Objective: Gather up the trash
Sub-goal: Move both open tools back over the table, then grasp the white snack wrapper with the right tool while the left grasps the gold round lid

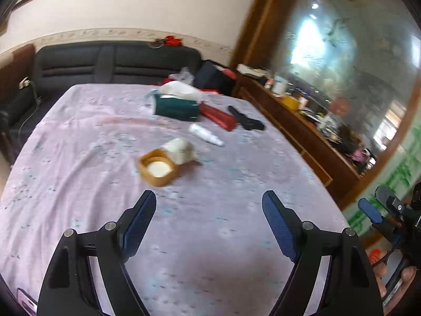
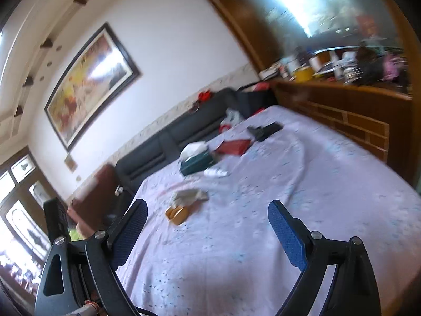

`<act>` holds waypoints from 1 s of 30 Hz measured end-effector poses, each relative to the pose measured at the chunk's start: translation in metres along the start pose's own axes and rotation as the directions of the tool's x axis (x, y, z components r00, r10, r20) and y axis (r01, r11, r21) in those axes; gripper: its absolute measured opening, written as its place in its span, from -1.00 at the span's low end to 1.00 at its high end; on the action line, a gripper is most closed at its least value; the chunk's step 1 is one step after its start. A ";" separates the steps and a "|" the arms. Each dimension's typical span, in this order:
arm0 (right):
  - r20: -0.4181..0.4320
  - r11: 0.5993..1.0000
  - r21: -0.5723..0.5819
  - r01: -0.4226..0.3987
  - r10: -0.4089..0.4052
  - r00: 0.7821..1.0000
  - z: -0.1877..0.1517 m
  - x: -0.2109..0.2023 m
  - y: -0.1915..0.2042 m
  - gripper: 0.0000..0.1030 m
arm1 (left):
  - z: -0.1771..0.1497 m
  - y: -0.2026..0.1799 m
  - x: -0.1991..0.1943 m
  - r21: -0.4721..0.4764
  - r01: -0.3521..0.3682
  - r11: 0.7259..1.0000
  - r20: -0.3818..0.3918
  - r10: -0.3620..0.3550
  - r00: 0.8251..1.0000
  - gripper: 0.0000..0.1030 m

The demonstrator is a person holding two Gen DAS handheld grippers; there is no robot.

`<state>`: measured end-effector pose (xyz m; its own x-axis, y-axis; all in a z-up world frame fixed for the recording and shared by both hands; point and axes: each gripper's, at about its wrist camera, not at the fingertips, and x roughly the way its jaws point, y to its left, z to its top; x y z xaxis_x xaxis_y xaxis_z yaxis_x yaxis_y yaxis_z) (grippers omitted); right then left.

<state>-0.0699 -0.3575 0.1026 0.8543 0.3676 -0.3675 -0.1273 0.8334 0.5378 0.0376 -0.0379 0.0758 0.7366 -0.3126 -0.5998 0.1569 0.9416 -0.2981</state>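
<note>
A table under a lilac cloth (image 1: 79, 144) (image 2: 329, 184) carries the clutter. Near its middle sit a round yellow-brown lid or dish (image 1: 158, 168) (image 2: 179, 213) and a crumpled white paper cup (image 1: 180, 150) (image 2: 188, 195) touching it. Farther back lie a small white bottle (image 1: 206, 134) (image 2: 215, 172), a green tissue box (image 1: 176, 105) (image 2: 196, 162), a red packet (image 1: 218, 117) (image 2: 234, 146) and a black object (image 1: 246, 119) (image 2: 264, 130). My left gripper (image 1: 209, 208) is open and empty above the near cloth. My right gripper (image 2: 208, 217) is open and empty too; one of its blue pads (image 1: 369, 210) shows at the right edge.
A dark sofa (image 1: 118, 60) (image 2: 168, 137) stands behind the table with bags on it. A wooden sideboard (image 1: 297, 121) (image 2: 350, 105) crowded with jars runs along the right under a large mirror. A framed painting (image 2: 89, 84) hangs on the wall.
</note>
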 end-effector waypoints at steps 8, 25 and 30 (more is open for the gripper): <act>-0.103 0.994 0.043 -0.096 0.100 0.990 0.011 0.078 0.007 0.85 | 0.007 0.023 0.032 0.011 -0.094 0.995 -0.060 0.095 0.994 0.58; -0.452 0.937 0.311 -0.159 0.294 0.842 0.009 0.298 0.021 0.86 | 0.016 0.095 0.088 -0.168 -0.199 0.965 -0.108 0.183 0.977 0.58; -0.512 0.908 0.410 -0.087 0.308 0.802 -0.004 0.360 0.022 0.86 | 0.019 0.118 0.081 -0.250 -0.218 0.943 -0.098 0.199 0.975 0.58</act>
<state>0.2330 -0.2052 -0.0216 0.3879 0.7627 -0.5175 0.0171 0.5554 0.8314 0.1280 0.0504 0.0061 0.6846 -0.1299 -0.7172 -0.1767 0.9251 -0.3362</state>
